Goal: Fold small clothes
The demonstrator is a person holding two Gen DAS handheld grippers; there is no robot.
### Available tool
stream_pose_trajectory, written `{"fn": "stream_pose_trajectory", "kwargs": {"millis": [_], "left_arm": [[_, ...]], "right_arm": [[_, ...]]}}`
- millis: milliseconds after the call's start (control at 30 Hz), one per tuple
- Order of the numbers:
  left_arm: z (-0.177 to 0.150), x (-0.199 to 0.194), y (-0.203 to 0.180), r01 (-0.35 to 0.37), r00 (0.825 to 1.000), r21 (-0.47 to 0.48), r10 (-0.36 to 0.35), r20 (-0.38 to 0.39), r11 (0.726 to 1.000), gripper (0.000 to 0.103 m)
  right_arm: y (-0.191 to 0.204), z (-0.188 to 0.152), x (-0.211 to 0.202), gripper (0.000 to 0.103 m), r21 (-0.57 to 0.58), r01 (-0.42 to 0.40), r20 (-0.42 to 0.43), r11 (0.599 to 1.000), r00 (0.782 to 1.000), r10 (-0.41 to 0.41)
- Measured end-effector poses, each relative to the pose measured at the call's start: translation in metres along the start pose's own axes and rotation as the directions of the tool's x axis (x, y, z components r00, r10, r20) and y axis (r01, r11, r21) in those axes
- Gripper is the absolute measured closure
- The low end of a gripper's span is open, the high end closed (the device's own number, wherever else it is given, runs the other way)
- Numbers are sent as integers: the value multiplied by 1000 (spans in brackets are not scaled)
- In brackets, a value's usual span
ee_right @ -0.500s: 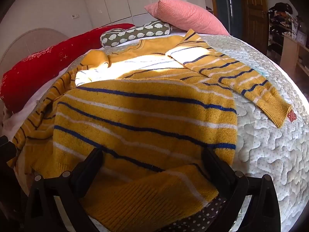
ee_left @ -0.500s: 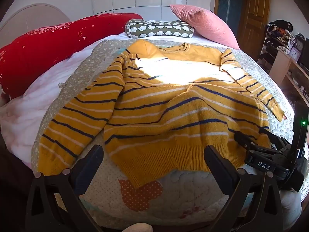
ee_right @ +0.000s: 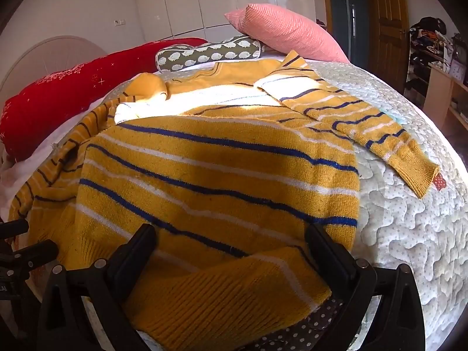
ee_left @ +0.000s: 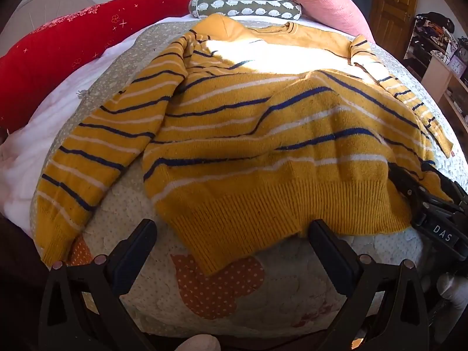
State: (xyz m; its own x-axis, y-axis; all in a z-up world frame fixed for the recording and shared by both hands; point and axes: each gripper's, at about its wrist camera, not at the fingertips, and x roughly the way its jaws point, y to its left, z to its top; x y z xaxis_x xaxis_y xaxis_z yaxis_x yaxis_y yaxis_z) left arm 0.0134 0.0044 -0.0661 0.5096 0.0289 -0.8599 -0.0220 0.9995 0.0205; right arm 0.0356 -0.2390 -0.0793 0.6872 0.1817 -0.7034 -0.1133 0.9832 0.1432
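mustard-yellow knitted sweater with navy and white stripes (ee_left: 263, 134) lies spread flat on the pale quilted bedspread (ee_left: 228, 292), ribbed hem nearest. left gripper (ee_left: 231, 251), jaws wide apart, hangs over the hem's left corner; right gripper (ee_right: 231, 260), jaws likewise apart, straddles the turned-up right corner. soft, light, floppy knit: pinch the thick ribbed hem.

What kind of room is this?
Most likely a bedroom. A yellow striped knit sweater lies on a quilted bed cover, with a pink ribbed pillow and a grey hedgehog-print bolster at the head.
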Motion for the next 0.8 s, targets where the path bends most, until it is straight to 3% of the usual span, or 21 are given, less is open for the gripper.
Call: {"fn": "stream_pose_trajectory", "kwargs": {"millis": [333, 367, 400, 433, 467, 500, 600, 667, 800], "left_arm": [[-15, 5, 0, 21, 998, 57, -18, -61, 998, 0], [-13, 1, 1, 40, 997, 56, -36, -70, 998, 4], [-12, -8, 5, 71, 996, 39, -69, -61, 997, 19], [-9, -18, 11, 110, 993, 18, -109, -41, 994, 24], [-5, -27, 18, 143, 990, -5, -143, -17, 990, 26], [-1, -36, 28, 155, 988, -35, -155, 14, 987, 25], [12, -40, 55, 154, 988, -110, -151, 35, 982, 25], [19, -26, 71, 195, 980, -171, -199, -11, 966, 25], [31, 10, 79, 308, 939, -253, -336, -75, 917, 24]], "right_arm": [[1, 7, 4, 1, -3, -31, -108, 1000, 994, 30], [2, 8, 3, 1, -17, -36, -111, 999, 993, 34], [-1, 8, 0, 2, -7, -50, -107, 999, 993, 49], [-6, 9, -9, 6, 29, -63, -90, 998, 994, 65], [-14, 11, -19, 16, 74, -82, -65, 994, 994, 86], [-23, 11, -30, 20, 116, -112, -39, 987, 992, 117], [-45, 7, -54, 20, 176, -116, -3, 978, 993, 119], [-60, 0, -58, 20, 217, -113, -22, 970, 992, 120], [-81, -12, -50, 22, 315, -166, -39, 935, 982, 187]]}}
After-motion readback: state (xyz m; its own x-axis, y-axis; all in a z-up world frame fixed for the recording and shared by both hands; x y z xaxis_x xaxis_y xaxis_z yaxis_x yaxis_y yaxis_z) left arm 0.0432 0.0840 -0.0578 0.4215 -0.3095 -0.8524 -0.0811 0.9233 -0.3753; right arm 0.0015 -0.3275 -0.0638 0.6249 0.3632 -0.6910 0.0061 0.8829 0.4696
